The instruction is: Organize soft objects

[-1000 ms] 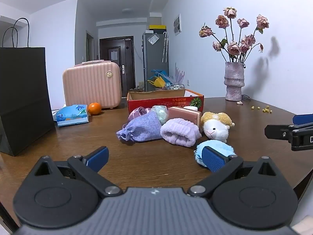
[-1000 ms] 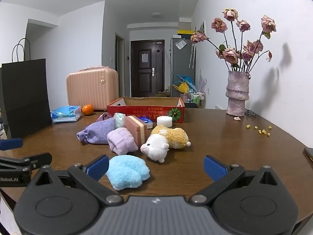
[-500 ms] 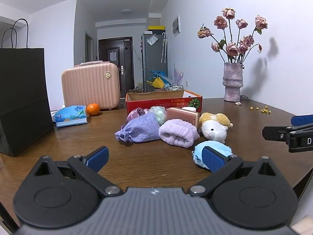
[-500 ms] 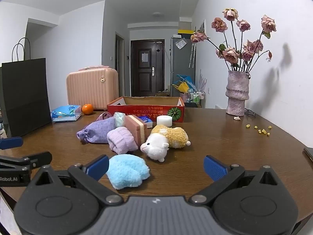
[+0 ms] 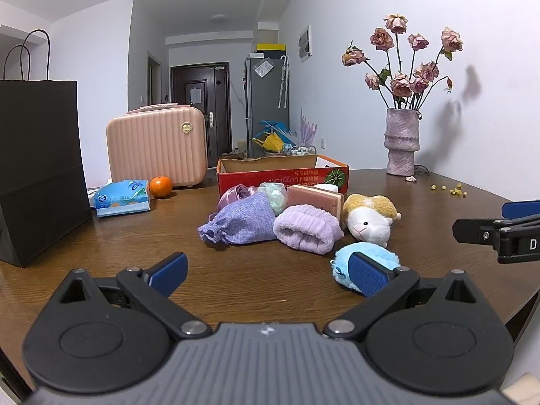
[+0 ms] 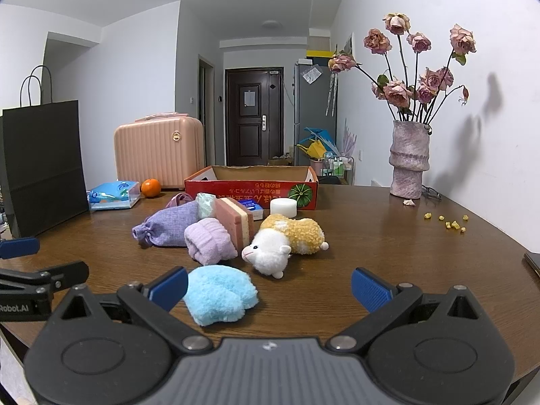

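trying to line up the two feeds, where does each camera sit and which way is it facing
Left wrist: on the left gripper, facing across the table at the soft pile and red box; own open fingers show, right gripper at the right edge.
Right wrist: on the right gripper, facing likewise; own open fingers show, left gripper at the left edge.
Shared: blue fluffy item, sheep plush, vase.

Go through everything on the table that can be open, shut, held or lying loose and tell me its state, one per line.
left gripper: open, empty
right gripper: open, empty
red cardboard box: open-topped
pink suitcase: shut, upright
black paper bag: upright
purple drawstring pouch: cinched shut, lying down
lamb plush: lying on its side
blue fluffy item: loose on table
vase: upright, holding dried roses
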Tool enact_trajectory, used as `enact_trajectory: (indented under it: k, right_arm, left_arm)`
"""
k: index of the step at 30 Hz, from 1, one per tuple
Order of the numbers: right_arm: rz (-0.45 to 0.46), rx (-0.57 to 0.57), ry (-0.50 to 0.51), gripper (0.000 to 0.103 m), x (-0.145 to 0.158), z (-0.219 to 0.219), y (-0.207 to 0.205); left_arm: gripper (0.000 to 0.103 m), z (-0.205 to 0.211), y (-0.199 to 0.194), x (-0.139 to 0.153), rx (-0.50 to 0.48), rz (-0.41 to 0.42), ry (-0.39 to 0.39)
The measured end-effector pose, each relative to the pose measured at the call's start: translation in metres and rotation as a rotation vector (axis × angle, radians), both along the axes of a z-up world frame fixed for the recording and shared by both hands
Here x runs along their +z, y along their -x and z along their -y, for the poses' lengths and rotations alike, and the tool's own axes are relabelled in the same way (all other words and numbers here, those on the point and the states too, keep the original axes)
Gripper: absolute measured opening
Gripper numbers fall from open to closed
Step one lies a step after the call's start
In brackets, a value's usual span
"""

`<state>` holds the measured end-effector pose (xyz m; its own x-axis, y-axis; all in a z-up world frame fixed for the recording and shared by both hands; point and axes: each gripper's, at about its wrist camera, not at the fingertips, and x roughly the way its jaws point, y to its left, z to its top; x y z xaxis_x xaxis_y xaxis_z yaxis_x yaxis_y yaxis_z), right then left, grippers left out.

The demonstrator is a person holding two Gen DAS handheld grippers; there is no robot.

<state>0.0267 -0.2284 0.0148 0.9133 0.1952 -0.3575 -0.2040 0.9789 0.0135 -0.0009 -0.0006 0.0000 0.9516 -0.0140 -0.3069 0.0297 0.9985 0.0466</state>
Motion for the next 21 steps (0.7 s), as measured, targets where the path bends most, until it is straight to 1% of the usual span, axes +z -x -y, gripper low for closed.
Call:
enact_trajectory:
  k: [21]
  right_arm:
    - [0.003, 0.002, -0.001, 0.103, 0.0014, 0.0000, 0.0008]
  left_arm:
    - [0.103, 0.0025, 0.0027, 0.0016, -0.005, 0.012, 0.001]
